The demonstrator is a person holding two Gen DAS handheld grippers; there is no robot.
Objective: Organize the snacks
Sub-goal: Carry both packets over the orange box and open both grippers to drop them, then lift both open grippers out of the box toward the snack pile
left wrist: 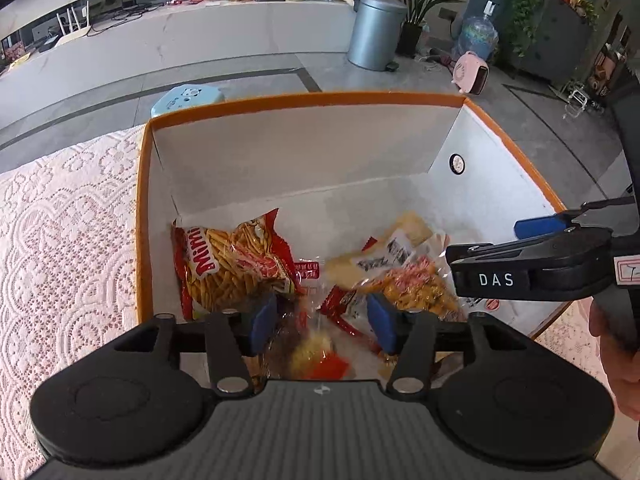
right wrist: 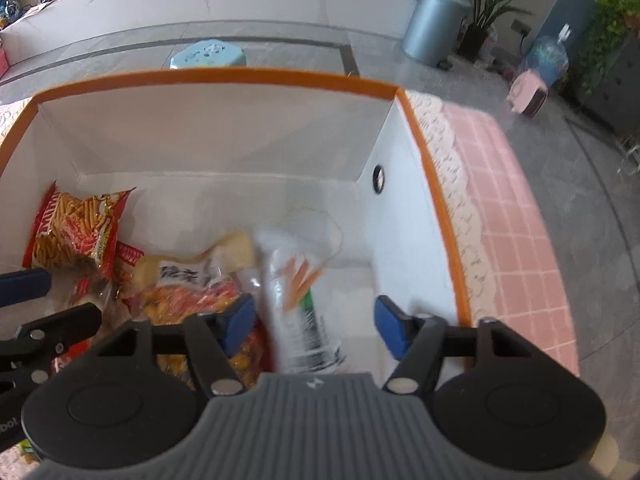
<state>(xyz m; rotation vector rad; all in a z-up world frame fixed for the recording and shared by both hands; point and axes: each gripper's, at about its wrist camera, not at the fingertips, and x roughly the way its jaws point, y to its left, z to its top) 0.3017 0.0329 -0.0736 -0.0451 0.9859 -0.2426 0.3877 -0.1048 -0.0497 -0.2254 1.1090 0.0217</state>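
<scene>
A white box with an orange rim (left wrist: 280,101) (right wrist: 224,77) holds several snack packs. A red Mimi stick-snack bag (left wrist: 228,264) (right wrist: 76,228) lies at its left. A clear pack of yellow snacks (left wrist: 404,276) (right wrist: 188,288) lies in the middle. My left gripper (left wrist: 322,322) is open above a blurred clear yellow-and-red pack (left wrist: 316,354). My right gripper (right wrist: 314,326) is open above a blurred clear white pack with orange and green print (right wrist: 302,300), which is not gripped. The right gripper also shows in the left wrist view (left wrist: 532,248).
The box stands on a table with a pink lace cloth (left wrist: 60,240) (right wrist: 516,216). Beyond it are a light blue stool (left wrist: 188,98) (right wrist: 208,56), a grey bin (left wrist: 376,30) (right wrist: 436,24), a pink heater (left wrist: 472,72) and a long white counter (left wrist: 180,36).
</scene>
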